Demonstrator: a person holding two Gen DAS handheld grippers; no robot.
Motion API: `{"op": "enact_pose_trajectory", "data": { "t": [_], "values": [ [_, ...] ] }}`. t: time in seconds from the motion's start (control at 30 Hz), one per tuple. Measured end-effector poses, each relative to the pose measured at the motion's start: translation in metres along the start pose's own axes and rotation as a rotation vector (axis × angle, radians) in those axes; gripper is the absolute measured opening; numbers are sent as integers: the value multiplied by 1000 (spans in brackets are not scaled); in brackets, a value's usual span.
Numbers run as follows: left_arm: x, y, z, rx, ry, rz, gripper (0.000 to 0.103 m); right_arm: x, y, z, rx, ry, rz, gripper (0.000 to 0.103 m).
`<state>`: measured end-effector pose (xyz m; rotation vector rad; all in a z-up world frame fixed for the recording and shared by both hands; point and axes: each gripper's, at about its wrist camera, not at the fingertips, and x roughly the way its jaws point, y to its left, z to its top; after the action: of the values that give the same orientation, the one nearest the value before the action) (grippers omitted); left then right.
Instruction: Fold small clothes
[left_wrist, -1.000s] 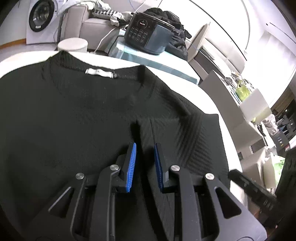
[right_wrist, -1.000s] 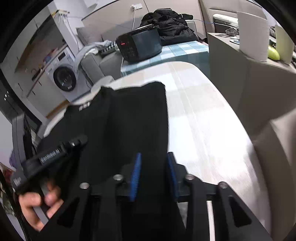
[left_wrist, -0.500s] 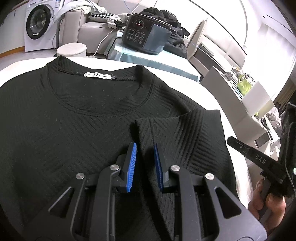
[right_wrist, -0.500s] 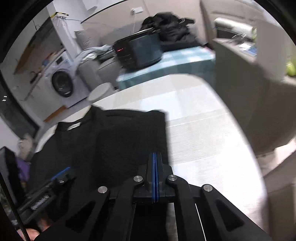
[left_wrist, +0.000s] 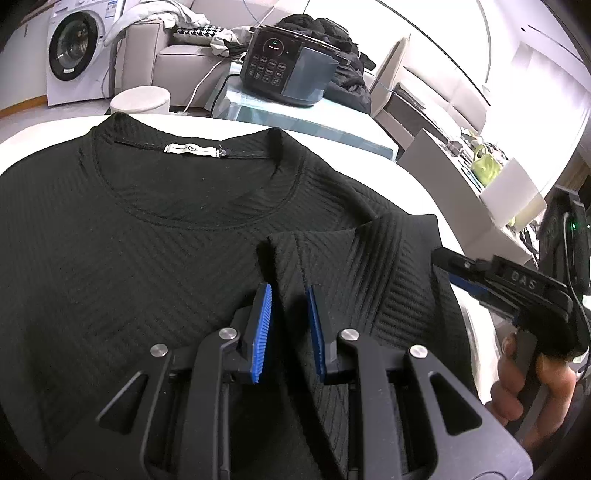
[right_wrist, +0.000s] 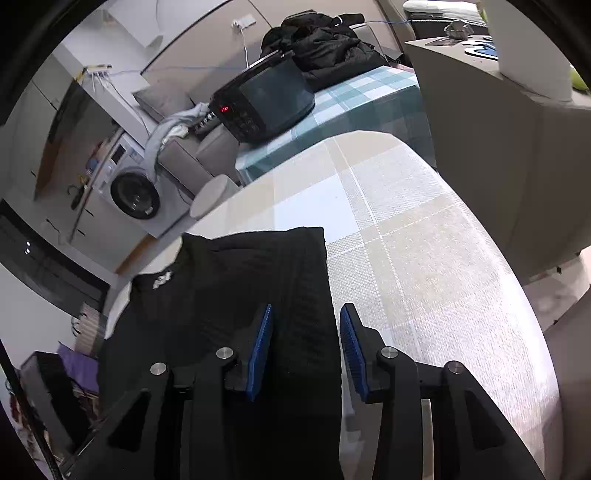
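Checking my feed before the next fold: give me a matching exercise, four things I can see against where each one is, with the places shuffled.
Things:
1. neck label
2. black cooker
3. washing machine
4. black top

Places:
A. on the checked side table
B. spread on the white table, one side folded in
C. inside the collar
D. far left, beside the sofa

Pairs: 1-C, 2-A, 3-D, 4-B.
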<state>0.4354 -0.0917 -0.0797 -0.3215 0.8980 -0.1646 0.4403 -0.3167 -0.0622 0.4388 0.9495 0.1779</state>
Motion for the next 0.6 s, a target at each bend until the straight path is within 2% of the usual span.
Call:
{"op": "enact_pose_trajectory", "data": {
  "t": [0.1,0.17,0.23,0.37,0.5,0.6],
  "values": [
    [0,-1,0,4,1,-3,17,7,12,2,-87,-23,-68,39],
    [0,0,0,2,0,-7,17,13,24,0,-171,-21,-135,13],
    [0,1,0,-1,-1,-10,17,14,28,-3,-204,-27,-157,7],
    [0,2,0,-12,1,-21,17,-1,20,-2,-178,-113,-199,6],
    [-1,3,0,-9,3,-18,17,5,16,-1,-155,-79,-229,6],
    [-4,5,-1,-20,17,-15,17,2,13,-1,-133,-46,-244,20]
  ]
}}
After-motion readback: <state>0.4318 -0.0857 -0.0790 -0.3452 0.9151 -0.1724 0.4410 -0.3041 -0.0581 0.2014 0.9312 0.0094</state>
